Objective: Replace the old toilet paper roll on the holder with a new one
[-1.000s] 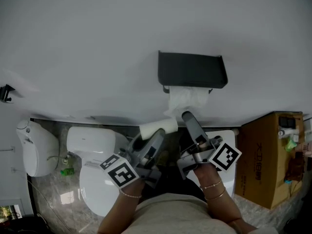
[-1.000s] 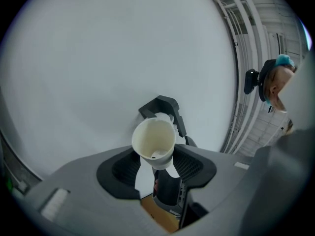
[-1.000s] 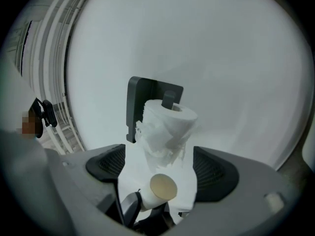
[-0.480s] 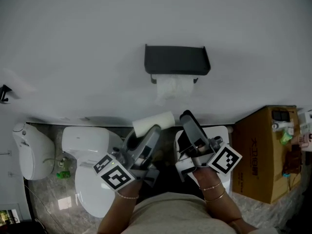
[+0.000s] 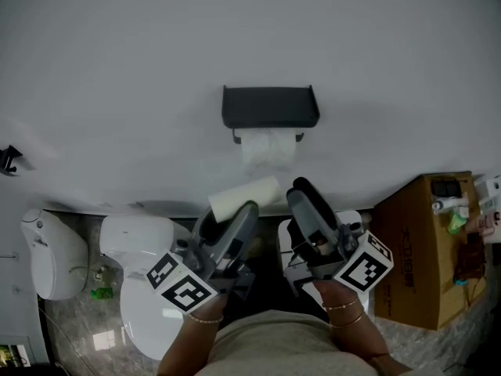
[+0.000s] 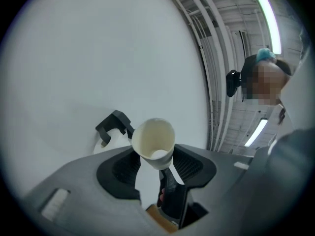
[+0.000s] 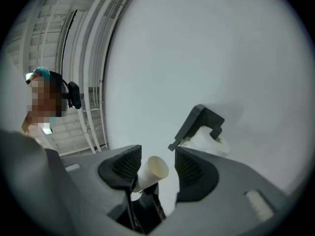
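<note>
Clamping the cream roll (image 5: 243,197), the left tool (image 6: 157,165) stands wide; the right tool's (image 7: 155,173) jaws are closing, pads (image 7: 191,170) bare

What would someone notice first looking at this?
A black holder on the white wall, with a roll hanging under it, draws the eye first. Just below it, the left claw grips a pale tube. A brown box stands at the lower right.
</note>
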`<state>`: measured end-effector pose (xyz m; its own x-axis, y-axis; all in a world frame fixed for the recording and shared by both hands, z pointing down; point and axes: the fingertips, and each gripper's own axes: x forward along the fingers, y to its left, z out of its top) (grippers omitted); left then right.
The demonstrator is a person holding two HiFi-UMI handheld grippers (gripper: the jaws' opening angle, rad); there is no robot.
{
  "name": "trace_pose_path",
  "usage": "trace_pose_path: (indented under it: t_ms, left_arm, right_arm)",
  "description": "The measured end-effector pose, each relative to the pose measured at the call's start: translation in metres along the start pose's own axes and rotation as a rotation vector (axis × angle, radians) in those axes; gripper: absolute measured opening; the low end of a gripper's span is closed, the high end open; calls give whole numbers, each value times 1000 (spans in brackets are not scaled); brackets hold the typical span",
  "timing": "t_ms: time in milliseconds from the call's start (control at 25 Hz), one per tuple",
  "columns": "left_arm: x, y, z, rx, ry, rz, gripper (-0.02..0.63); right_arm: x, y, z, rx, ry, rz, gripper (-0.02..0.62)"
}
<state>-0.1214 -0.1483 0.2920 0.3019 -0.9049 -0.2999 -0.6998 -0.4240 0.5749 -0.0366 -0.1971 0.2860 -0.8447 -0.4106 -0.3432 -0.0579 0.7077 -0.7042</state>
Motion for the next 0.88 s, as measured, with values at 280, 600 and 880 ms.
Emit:
trace_pose_path:
  t_ms: [280,600,880]
  left_arm:
    - [5,-12,13,105,-23,-5,207]
    - [14,-15,16,105,-29,-32,207]
    - [20,-6,25,115,-38,-17,207]
  right_arm:
    - [3,20,5,-78,10,64,103]
    - [10,30,7,-164,20,82,16]
    - [16,25,16,-204,14,73,3]
